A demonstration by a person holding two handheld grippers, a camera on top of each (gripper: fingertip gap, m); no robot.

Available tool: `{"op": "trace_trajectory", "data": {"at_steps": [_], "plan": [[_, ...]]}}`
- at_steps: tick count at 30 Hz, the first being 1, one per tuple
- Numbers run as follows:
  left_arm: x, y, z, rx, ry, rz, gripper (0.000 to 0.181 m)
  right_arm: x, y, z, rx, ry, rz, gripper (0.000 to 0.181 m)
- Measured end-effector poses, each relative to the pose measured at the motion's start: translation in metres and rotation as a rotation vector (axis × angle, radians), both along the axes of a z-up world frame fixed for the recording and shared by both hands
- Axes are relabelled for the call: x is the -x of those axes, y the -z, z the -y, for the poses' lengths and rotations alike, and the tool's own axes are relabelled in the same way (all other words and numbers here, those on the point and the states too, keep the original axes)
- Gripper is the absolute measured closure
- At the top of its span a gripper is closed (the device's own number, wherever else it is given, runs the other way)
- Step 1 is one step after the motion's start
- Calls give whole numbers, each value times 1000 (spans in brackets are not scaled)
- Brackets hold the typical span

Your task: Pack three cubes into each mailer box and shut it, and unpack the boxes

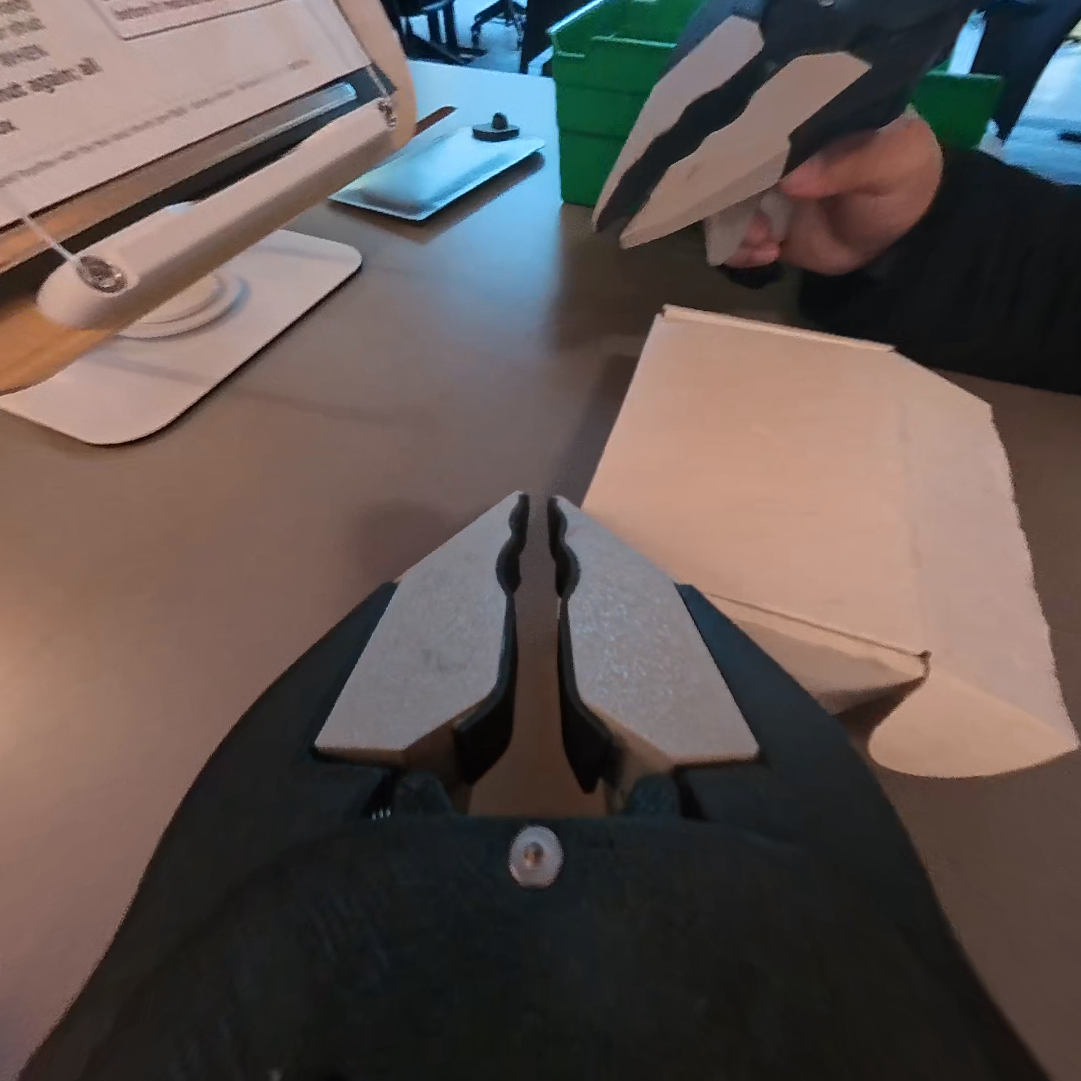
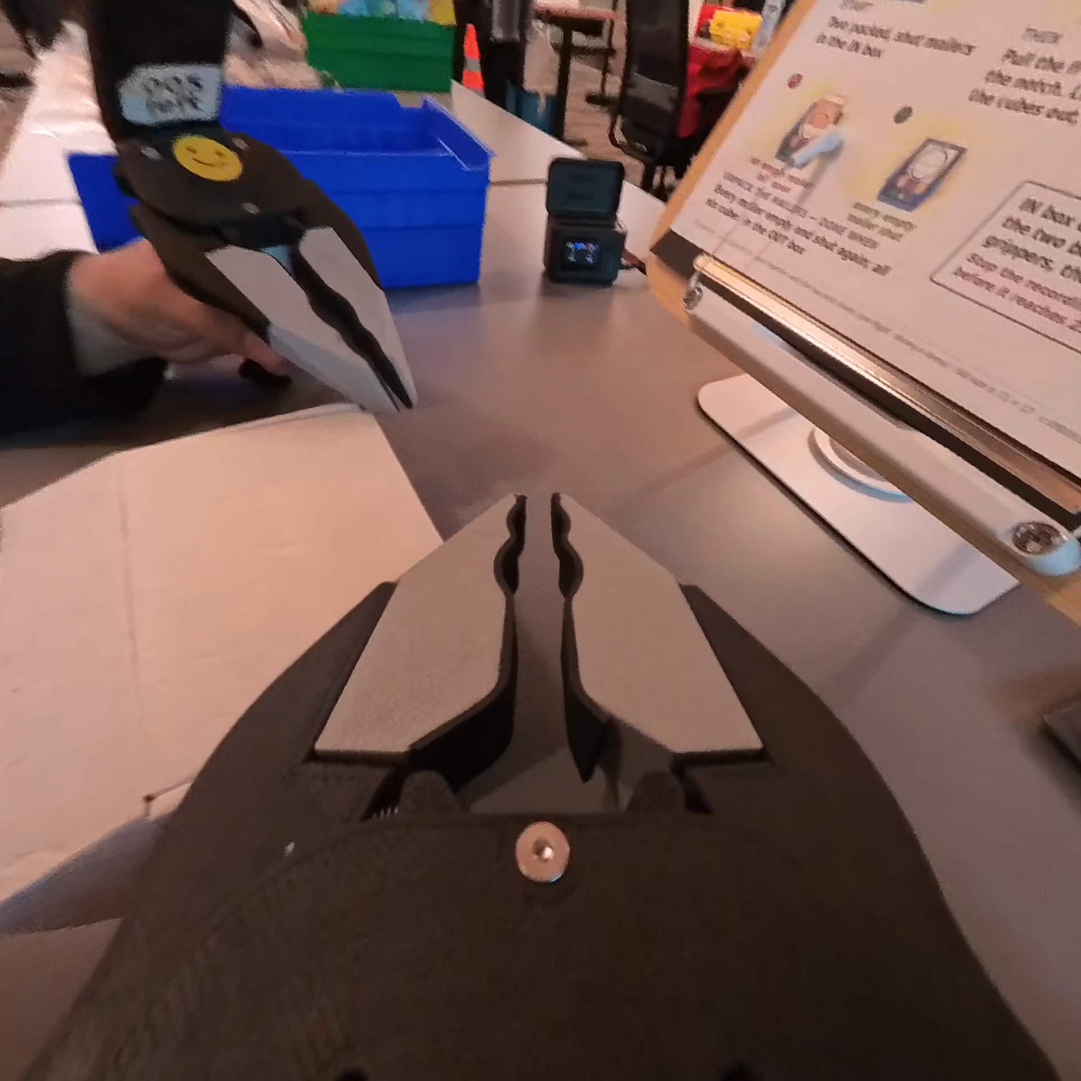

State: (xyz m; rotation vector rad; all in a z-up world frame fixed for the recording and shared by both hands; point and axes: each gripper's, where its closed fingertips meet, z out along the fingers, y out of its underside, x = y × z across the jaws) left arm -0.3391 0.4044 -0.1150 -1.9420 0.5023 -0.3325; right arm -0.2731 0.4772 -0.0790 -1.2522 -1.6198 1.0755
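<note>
Both my grippers, left [image 1: 538, 503] and right [image 2: 538, 500], are nearly closed (holding nothing). The box [image 1: 789, 497] looks light and bendy. I'd pinch its flap edge.

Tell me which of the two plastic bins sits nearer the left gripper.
The blue plastic bin, directly behind the left gripper in the right wrist view. The green plastic bin stands farther back, beyond the blue one.

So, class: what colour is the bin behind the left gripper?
Blue bin, behind the left gripper; best seen in the right wrist view.
</note>
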Motion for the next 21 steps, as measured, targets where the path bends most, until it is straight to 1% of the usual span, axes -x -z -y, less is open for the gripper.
{"op": "trace_trajectory", "data": {"at_steps": [4, 6, 13, 21], "plan": [[11, 11, -2, 62, -49, -17, 179, 1, 20, -20, -86, 106, 91, 180], [13, 13, -3, 72, -59, -16, 180, 2, 25, -23, -99, 130, 116, 181], [17, 20, -2, 89, -76, -99, 181, 4, 27, -27, -59, 154, 111, 181], [19, 23, -2, 97, -87, -120, 181, 4, 38, -32, -94, 184, 164, 181]]}}
